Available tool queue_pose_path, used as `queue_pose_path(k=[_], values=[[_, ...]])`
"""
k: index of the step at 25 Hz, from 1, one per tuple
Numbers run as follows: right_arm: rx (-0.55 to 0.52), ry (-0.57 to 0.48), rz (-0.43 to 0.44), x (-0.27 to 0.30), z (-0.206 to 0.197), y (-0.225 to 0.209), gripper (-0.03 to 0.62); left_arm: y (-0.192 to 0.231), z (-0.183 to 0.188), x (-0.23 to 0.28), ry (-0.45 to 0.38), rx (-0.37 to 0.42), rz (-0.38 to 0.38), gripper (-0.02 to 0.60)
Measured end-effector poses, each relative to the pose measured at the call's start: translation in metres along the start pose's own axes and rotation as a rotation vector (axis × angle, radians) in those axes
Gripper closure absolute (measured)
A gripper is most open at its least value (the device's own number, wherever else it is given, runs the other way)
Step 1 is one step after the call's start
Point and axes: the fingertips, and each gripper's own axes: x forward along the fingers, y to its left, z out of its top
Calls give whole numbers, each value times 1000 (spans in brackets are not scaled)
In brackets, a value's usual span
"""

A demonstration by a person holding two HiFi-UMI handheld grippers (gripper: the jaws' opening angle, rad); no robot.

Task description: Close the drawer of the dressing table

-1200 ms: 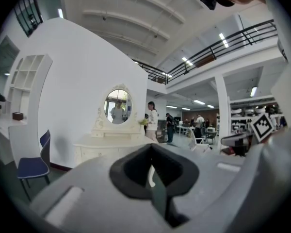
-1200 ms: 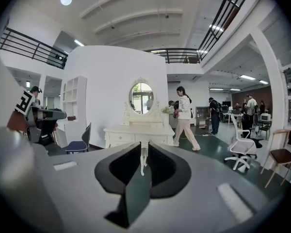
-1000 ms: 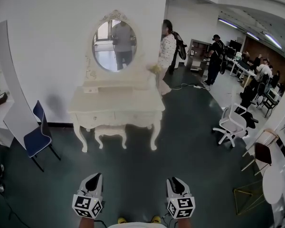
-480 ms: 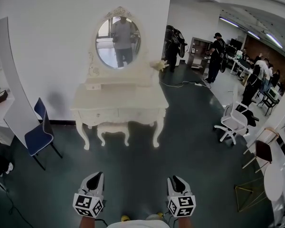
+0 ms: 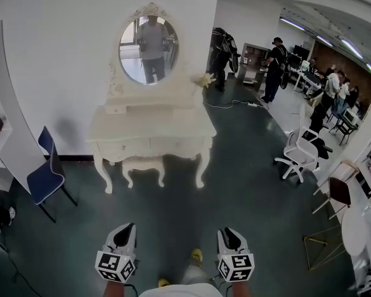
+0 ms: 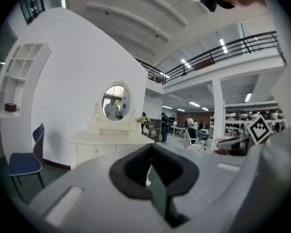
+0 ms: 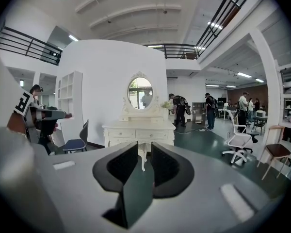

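- Dressing table [image 5: 149, 129] stands against the wall, well ahead of both tongs.
- Drawer fronts [image 7: 120, 134] look flush with the frame, but at this range that is uncertain.
- Left tongs [image 5: 124, 230] and right tongs [image 5: 228, 234]: jaws apart, nothing between.
- If flush, nothing is left.

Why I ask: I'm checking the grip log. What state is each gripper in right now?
Left gripper: open, only a narrow gap, nothing between the jaws.
Right gripper: open, nothing between the jaws.
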Motion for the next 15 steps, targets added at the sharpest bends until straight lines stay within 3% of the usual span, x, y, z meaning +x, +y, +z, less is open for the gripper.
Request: queue_pose_path(k=[15], values=[[35,42,39,134,19,-44,525,49,-3,113,53,-14,43,583]])
